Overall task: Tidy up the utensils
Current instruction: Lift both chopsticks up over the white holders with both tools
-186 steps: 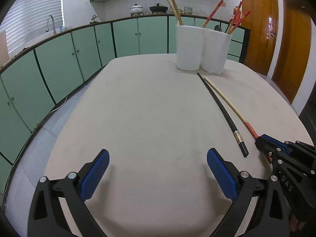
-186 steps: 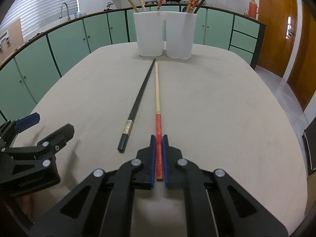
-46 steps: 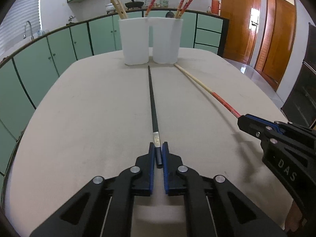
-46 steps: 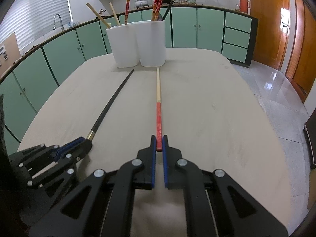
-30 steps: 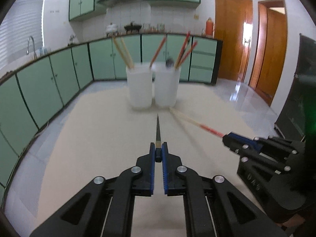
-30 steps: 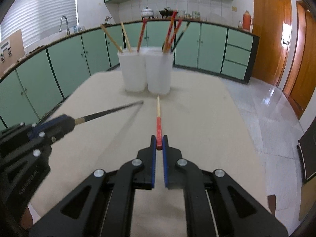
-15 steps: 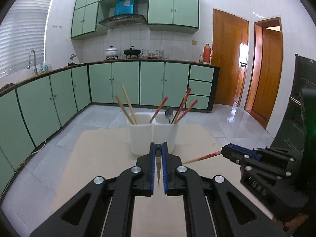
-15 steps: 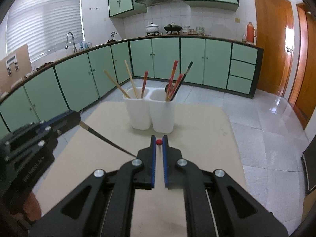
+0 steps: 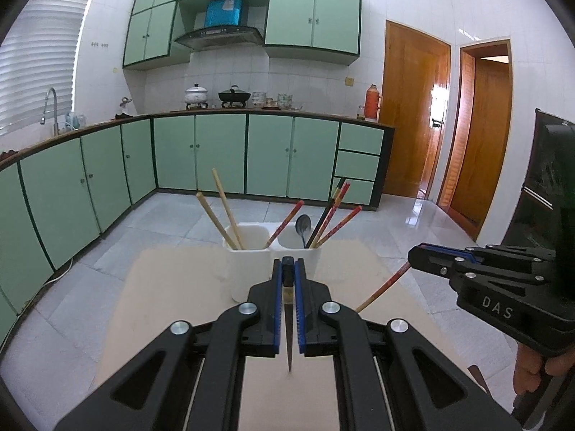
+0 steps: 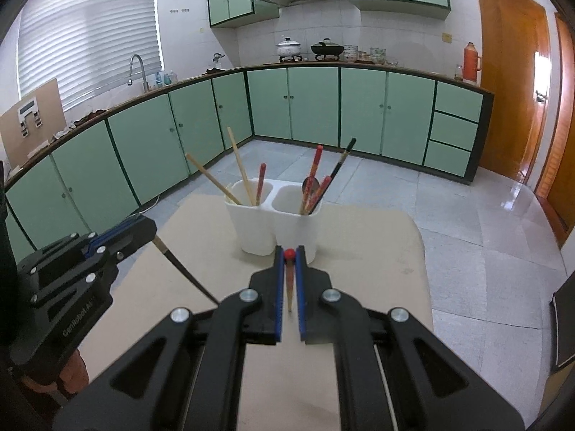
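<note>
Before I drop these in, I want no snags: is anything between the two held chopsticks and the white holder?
Nothing visible. The black chopstick and red-ended chopstick hang tips-down above bare table, short of the white holder. Utensils already inside lean outward, partly crowding the openings.

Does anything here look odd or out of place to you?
One thing: the left compartment of the white holder holds two plain wooden chopsticks plus a lone red-tipped chopstick, while the other red ones stand in the right compartment. Nothing looks spilled or broken.
</note>
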